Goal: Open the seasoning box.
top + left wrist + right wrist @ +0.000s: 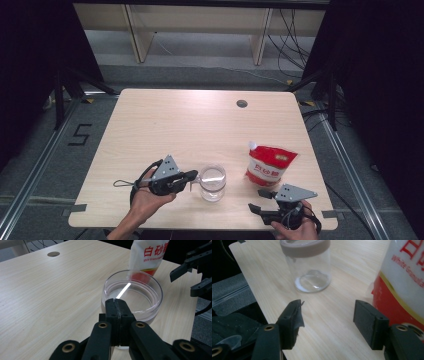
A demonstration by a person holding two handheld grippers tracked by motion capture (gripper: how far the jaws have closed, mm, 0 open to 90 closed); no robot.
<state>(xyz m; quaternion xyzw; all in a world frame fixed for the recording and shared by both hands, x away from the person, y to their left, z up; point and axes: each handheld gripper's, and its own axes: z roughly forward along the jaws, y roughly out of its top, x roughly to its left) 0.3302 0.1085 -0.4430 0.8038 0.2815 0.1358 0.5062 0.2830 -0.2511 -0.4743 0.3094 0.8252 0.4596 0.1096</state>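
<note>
I am watching a wooden table [165, 125] with a round hole [242, 104] near its far edge. The person's forearms are coming in from the near edge.

Left hand [145, 199] is lying low over the table near its front edge, palm wrapping the left gripper [192, 176], which is pointing level toward the jar. In the left gripper view the two black pads are pressing flat against each other, clenched with nothing showing between them, tips sitting just at the near rim of the jar [132, 296].

Right hand [295, 231] is sitting at the near right corner, holding the right gripper [260, 201] pointing toward the table's middle. In the right gripper view its jaws are standing apart, released, bare wood showing between them; the sugar bag is just beyond the right jaw, not touched as far as I can tell.

Sugar bag [267, 164], red and white with a white spout at its top corner, is standing on the right half of the table, just right of the jar and apart from it. It looks full.

The jar, clear glass, is standing upright and lidless at front centre, between the two grippers. I am seeing nothing inside it but reflections.
</note>
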